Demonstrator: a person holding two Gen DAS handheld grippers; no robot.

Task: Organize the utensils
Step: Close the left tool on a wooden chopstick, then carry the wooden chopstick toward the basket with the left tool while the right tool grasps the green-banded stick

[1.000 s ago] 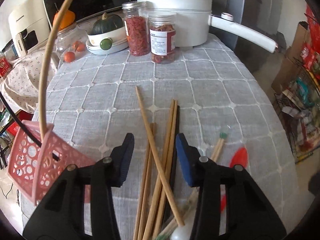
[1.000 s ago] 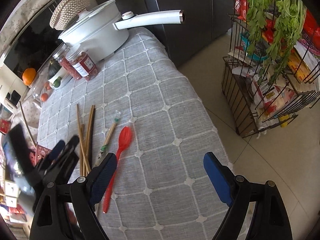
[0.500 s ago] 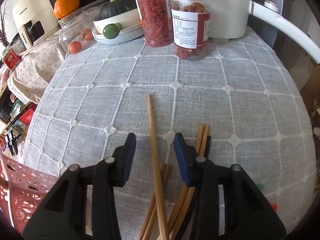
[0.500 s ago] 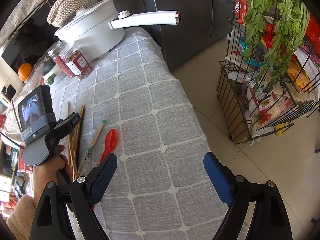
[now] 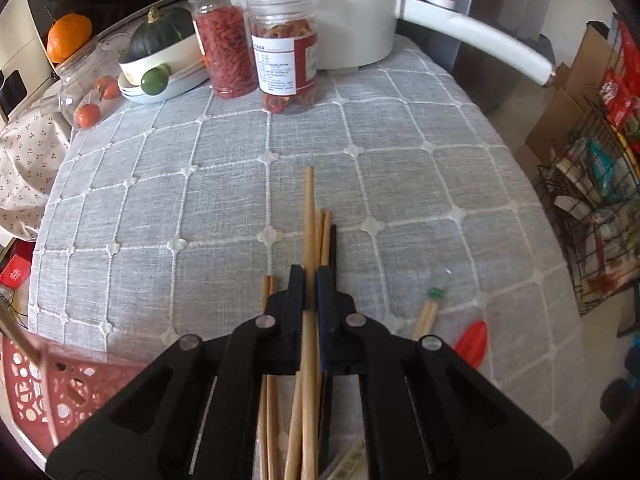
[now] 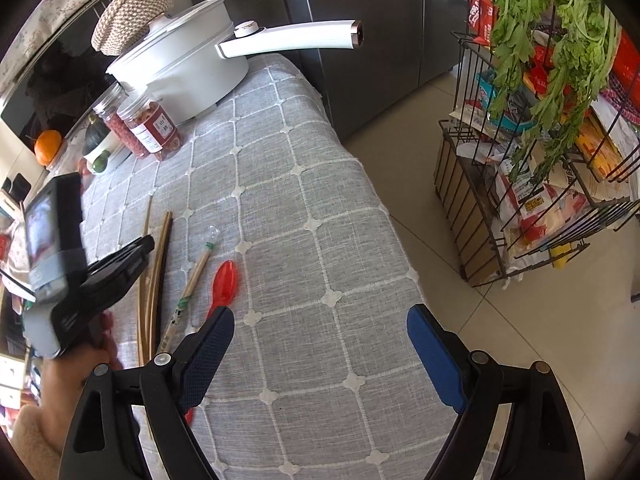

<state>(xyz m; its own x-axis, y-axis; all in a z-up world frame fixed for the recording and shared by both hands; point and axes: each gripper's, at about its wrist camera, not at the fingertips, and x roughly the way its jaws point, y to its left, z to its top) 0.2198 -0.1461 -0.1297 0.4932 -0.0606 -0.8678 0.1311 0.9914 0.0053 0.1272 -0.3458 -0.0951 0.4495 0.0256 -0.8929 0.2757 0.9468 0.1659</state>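
In the left wrist view my left gripper (image 5: 310, 276) has its jaws closing on one long wooden chopstick (image 5: 309, 208), pads pressing its sides. The stick points away over the grey checked tablecloth (image 5: 200, 208). More loose chopsticks (image 5: 325, 236) lie just beside and under it. A banded chopstick pair (image 5: 426, 314) and a red spoon (image 5: 472, 342) lie to the right. A pink basket (image 5: 52, 392) sits at the lower left. In the right wrist view my right gripper (image 6: 320, 332) hangs open over bare cloth, right of the red spoon (image 6: 224, 284); the left gripper (image 6: 140, 248) is over the chopsticks (image 6: 158, 264).
Two jars (image 5: 280, 52) and a white pot (image 6: 180, 76) with a long handle stand at the table's far end, beside a bowl with a squash (image 5: 160, 40). The table's right edge drops to the tiled floor, where a wire rack (image 6: 520, 184) of groceries stands.
My left gripper shifted along the chopsticks and its jaws went from wide apart to shut on one stick. The basket slid toward the frame's lower left. The right gripper kept still and open.
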